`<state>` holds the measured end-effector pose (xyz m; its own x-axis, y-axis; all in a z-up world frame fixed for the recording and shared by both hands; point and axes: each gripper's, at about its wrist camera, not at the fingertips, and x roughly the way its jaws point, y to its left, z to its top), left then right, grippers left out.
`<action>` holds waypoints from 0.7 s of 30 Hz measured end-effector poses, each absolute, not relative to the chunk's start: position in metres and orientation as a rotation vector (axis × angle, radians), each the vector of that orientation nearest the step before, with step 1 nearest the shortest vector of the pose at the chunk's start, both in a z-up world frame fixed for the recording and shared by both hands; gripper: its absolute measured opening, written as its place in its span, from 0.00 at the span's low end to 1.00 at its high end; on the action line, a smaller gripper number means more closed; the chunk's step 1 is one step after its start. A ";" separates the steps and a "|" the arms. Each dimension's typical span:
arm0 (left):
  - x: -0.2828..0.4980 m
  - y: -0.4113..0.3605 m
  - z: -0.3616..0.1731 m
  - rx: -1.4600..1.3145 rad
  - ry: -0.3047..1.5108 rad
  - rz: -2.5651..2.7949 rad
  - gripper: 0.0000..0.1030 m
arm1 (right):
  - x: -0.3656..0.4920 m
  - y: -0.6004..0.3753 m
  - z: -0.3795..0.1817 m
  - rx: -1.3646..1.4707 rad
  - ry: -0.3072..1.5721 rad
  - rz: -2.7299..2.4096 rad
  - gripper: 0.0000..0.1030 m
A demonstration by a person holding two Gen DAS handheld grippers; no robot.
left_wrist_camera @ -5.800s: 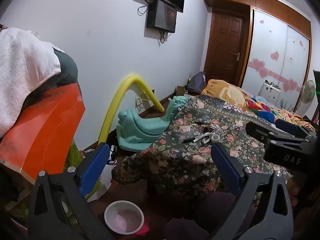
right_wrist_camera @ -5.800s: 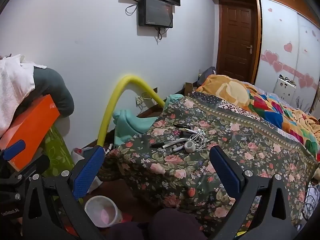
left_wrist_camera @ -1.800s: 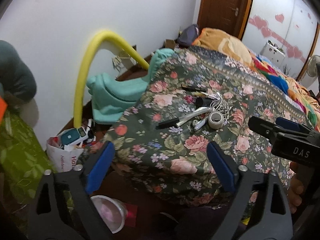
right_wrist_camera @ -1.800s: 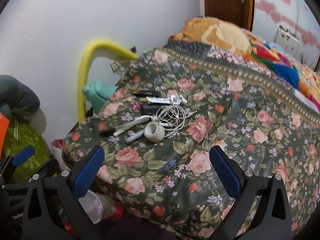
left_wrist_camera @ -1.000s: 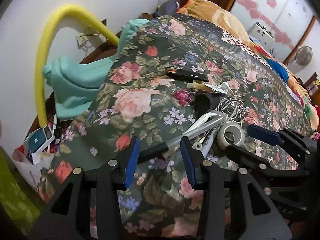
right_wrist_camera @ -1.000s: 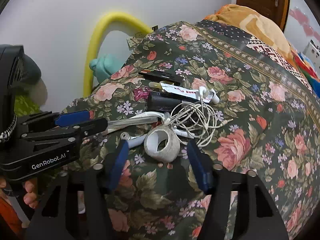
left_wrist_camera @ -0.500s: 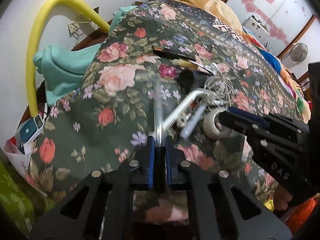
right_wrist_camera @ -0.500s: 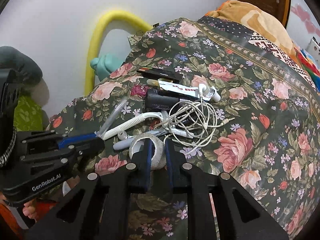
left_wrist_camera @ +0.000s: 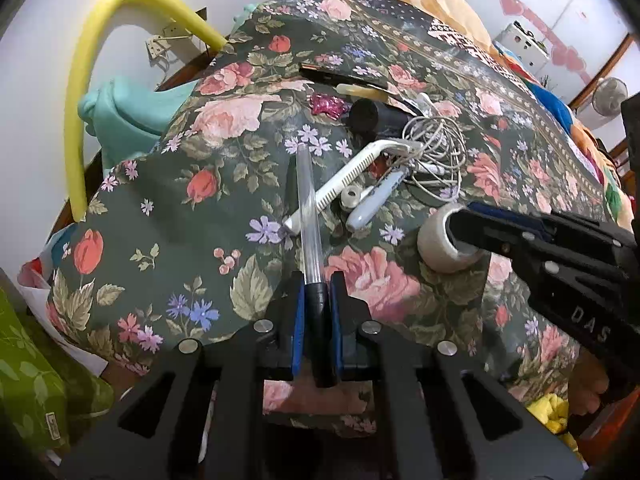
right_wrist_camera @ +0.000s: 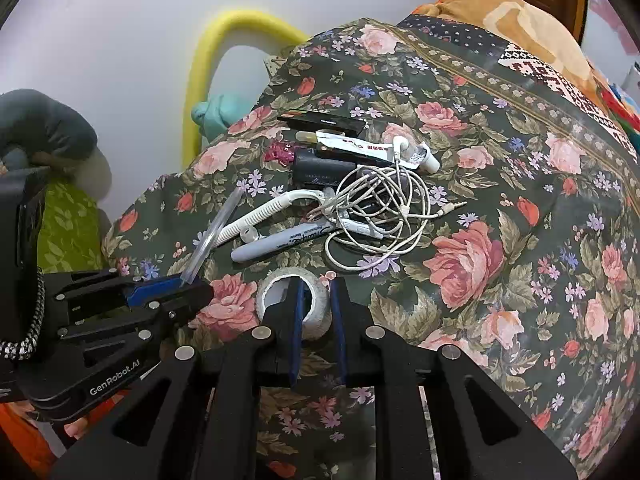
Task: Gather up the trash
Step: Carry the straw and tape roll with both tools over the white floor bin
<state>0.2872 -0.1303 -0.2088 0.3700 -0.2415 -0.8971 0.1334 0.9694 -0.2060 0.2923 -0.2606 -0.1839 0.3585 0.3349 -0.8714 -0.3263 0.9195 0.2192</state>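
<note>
While lying on the dark floral bedspread [left_wrist_camera: 224, 216], sharing the spot with a small heap of clutter near the bed's corner. Left gripper [left_wrist_camera: 317, 292] pinching the black cap end of a clear-barrelled pen [left_wrist_camera: 309, 212], jaws nearly together around it, barrel pointing away from the camera and tilting up off the fabric. Right gripper [right_wrist_camera: 317, 300] clamping 1 wall of a roll of white tape [right_wrist_camera: 294, 298], 1 finger sitting inside the core and the other outside, jaws narrow. Tape roll showing again in the left wrist view [left_wrist_camera: 444, 240], standing on edge with the black finger poking into its hole. Left gripper appearing at lower left of the right wrist view [right_wrist_camera: 176, 282], pen barrel [right_wrist_camera: 212, 236] slanting up from it.

Remaining on the bedspread just beyond both grippers: white comb [right_wrist_camera: 260, 216] crossing under the pen barrel in the left wrist view; grey Sharpie marker [right_wrist_camera: 280, 242] lying beside the comb; tangled white earphone cable [right_wrist_camera: 376, 216] covering the marker's far end; black cylinder [right_wrist_camera: 324, 170] resting behind the tangle; crumpled pink wrapper [right_wrist_camera: 278, 152] touching the cylinder's left end; white printed tube [right_wrist_camera: 372, 146] and flat black box [right_wrist_camera: 320, 120] lying farthest back.

Off the bed edge: yellow foam tube [left_wrist_camera: 80, 92] arching against the white wall, teal cloth [left_wrist_camera: 128, 108] bunching beneath it, green leaf-print fabric [left_wrist_camera: 24, 384] sitting at lower left.
</note>
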 end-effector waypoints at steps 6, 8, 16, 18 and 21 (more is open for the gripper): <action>0.286 -0.128 -0.208 -0.117 1.155 -0.219 0.09 | 0.292 -0.252 -0.185 -0.024 1.125 0.428 0.12; 0.283 -0.126 -0.203 -0.120 1.144 -0.214 0.09 | 0.289 -0.252 -0.183 -0.033 1.118 0.416 0.12; 0.257 -0.110 -0.155 -0.146 1.047 -0.185 0.09 | 0.272 -0.251 -0.150 -0.025 1.043 0.397 0.11; 0.246 -0.106 -0.139 -0.145 1.016 -0.173 0.09 | 0.266 -0.249 -0.137 -0.026 1.017 0.400 0.11; 0.229 -0.098 -0.119 -0.150 0.975 -0.153 0.09 | 0.255 -0.243 -0.115 -0.036 0.970 0.414 0.11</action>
